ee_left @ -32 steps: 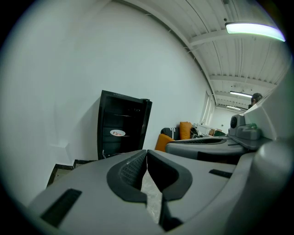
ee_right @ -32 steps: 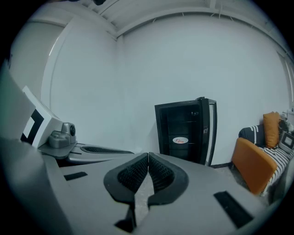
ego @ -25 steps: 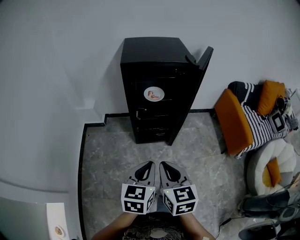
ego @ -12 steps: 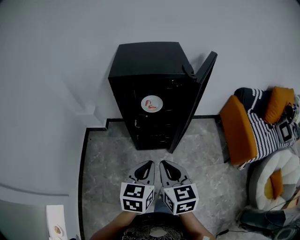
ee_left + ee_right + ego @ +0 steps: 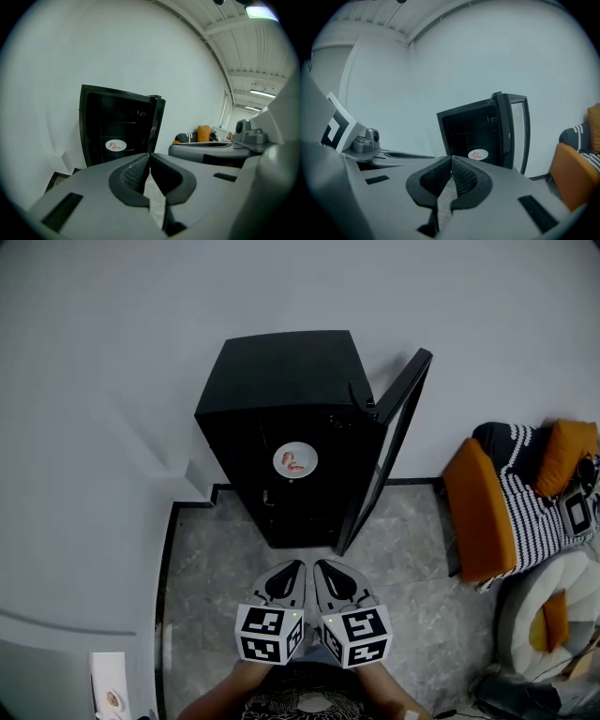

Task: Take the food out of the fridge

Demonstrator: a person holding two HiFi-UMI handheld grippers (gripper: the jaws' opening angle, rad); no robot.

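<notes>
A small black fridge [image 5: 281,390] stands against the white wall with its door [image 5: 389,442] swung open to the right. On a shelf inside rests a white plate with pinkish food [image 5: 295,461], which also shows as the plate [image 5: 116,145] in the left gripper view and the plate [image 5: 478,154] in the right gripper view. My left gripper [image 5: 289,570] and right gripper [image 5: 323,570] hang side by side over the floor, well short of the fridge. Both are shut with nothing between the jaws.
Grey marble floor [image 5: 216,559] with a black skirting line lies in front of the fridge. An orange and striped sofa [image 5: 525,488] and a white round cushion [image 5: 548,610] sit at the right. A small white object [image 5: 111,681] lies at the lower left.
The fridge has drifted left and grown larger in the head view as the person moves closer and the view turns. The grippers stay shut and together.
</notes>
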